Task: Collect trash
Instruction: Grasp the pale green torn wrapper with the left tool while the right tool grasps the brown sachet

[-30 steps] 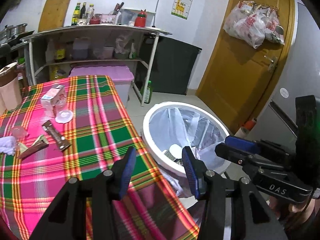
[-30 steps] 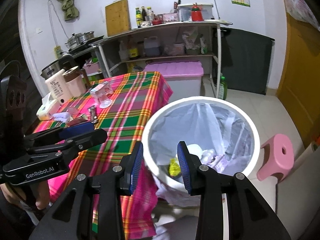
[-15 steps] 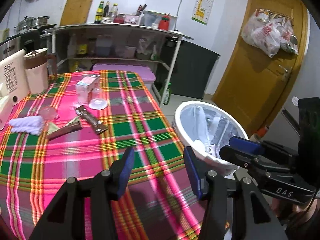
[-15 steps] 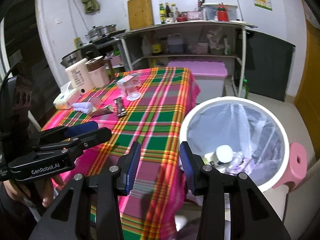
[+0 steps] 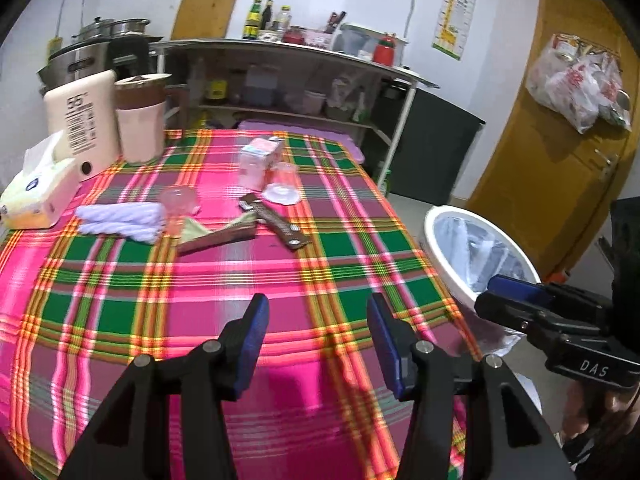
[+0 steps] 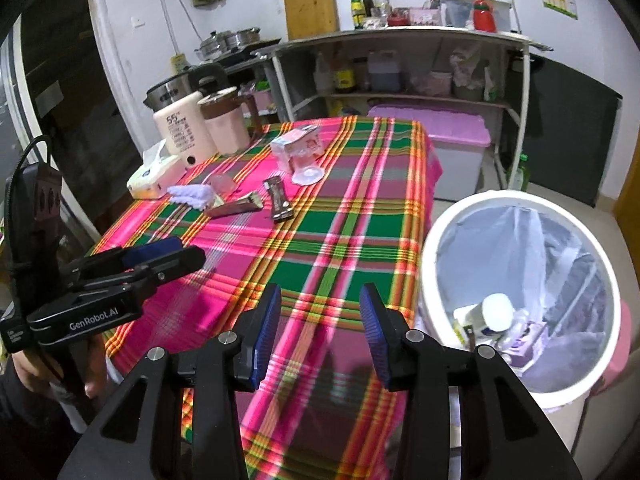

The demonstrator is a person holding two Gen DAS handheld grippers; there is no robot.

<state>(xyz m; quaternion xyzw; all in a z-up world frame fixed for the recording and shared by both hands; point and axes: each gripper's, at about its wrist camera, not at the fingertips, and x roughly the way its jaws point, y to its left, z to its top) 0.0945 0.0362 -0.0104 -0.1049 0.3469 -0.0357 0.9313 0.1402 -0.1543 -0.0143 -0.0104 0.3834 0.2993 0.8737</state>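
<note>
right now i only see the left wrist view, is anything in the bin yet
Observer: Yes. The right wrist view looks down into the bin: a white-capped bottle lies on other trash at the bottom.
Operator: is the right gripper carrying something
Observer: No. The right gripper is empty; its jaws have just been opening, with nothing between them.
Operator: anything next to the bin
Observer: A pink stool stands right beside it, at its right edge in that view.

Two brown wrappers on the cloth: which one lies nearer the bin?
The dark brown wrapper with the round dots, lying right of the torn-open wrapper, toward the white bin.
</note>
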